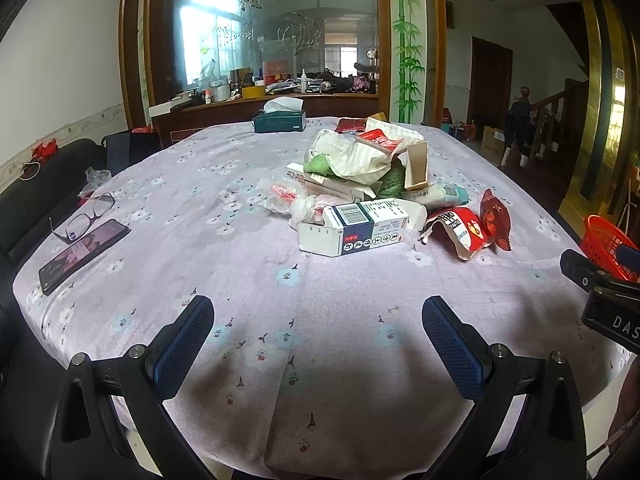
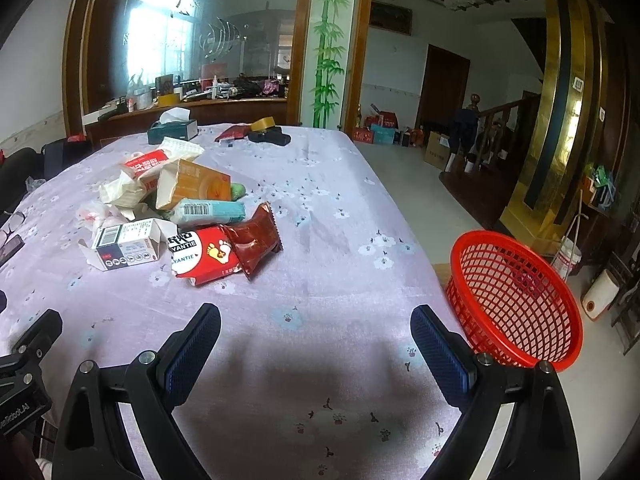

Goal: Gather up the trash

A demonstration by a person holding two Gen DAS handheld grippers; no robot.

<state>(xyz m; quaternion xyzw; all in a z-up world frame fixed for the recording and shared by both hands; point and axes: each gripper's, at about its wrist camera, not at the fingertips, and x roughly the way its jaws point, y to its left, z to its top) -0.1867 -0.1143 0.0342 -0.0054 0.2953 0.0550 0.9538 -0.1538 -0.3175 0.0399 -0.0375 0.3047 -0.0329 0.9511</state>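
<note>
Trash pile (image 1: 360, 184) lies well ahead of both grippers' spread, empty jaws; red basket (image 2: 516, 296) beside right.

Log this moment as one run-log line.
phase: start | left claw: open, empty | right claw: open, empty | trash pile: untouched on table | red basket: right of table

From my left wrist view the red basket (image 1: 608, 248) is cut by the right edge and partly hidden behind the right gripper's body. In the trash pile (image 1: 372, 176) the lower wrappers are buried under boxes. My right view clips the glasses (image 2: 10, 224) at the left edge; the small print on the white carton (image 2: 124, 244) I can't read
</note>
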